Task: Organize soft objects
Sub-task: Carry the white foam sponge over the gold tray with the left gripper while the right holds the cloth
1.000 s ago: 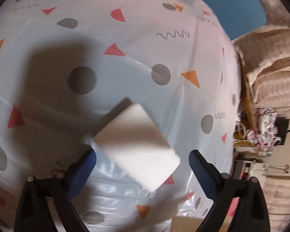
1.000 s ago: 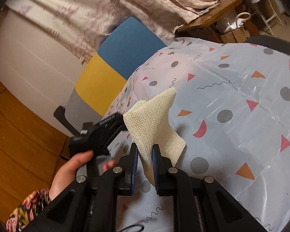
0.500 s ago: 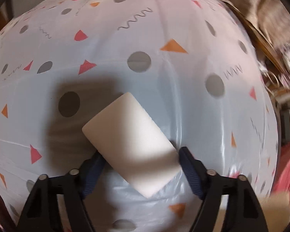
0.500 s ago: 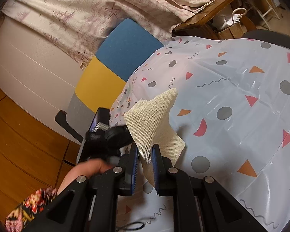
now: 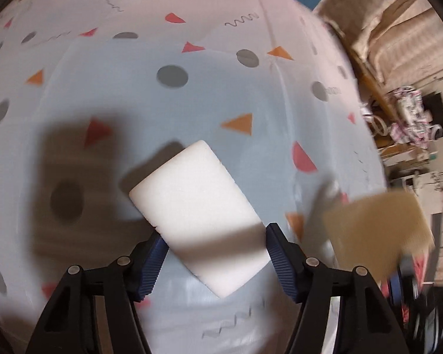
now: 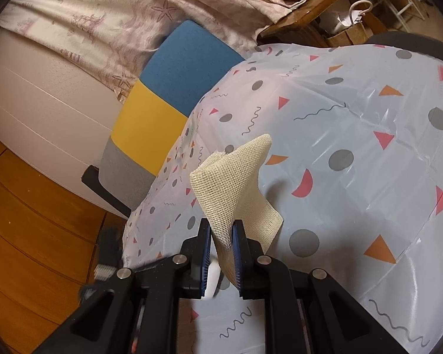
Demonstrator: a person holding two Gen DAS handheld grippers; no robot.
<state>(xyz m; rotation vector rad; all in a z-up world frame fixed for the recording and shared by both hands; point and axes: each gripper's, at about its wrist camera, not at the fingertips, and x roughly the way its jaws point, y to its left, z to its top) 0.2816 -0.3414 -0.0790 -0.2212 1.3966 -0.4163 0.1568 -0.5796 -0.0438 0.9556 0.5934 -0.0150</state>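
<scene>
Left gripper (image 5: 214, 255): jaws set wide, one blue pad at each side of the sponge (image 5: 198, 209); whether the pads touch it is unclear.
Sponge: white block, lying askew on the tabletop (image 5: 192, 88) between the left fingers.
Left view only: full sponge and its dark shadow; the cloth (image 5: 375, 230) shows as a blurred tan patch at right.
Right gripper (image 6: 221, 253): jaws narrow, clamped on the cloth (image 6: 233, 188).
Cloth: cream mesh, folded, rising from the pads above the tabletop (image 6: 369, 147).
Right view only: chair (image 6: 162, 100) in blue, yellow and grey past the tabletop's edge, curtain (image 6: 133, 11) behind, wooden floor (image 6: 29, 221) at left.
Pose: the left gripper points down at the tabletop; the right gripper is angled across it toward the chair.
</scene>
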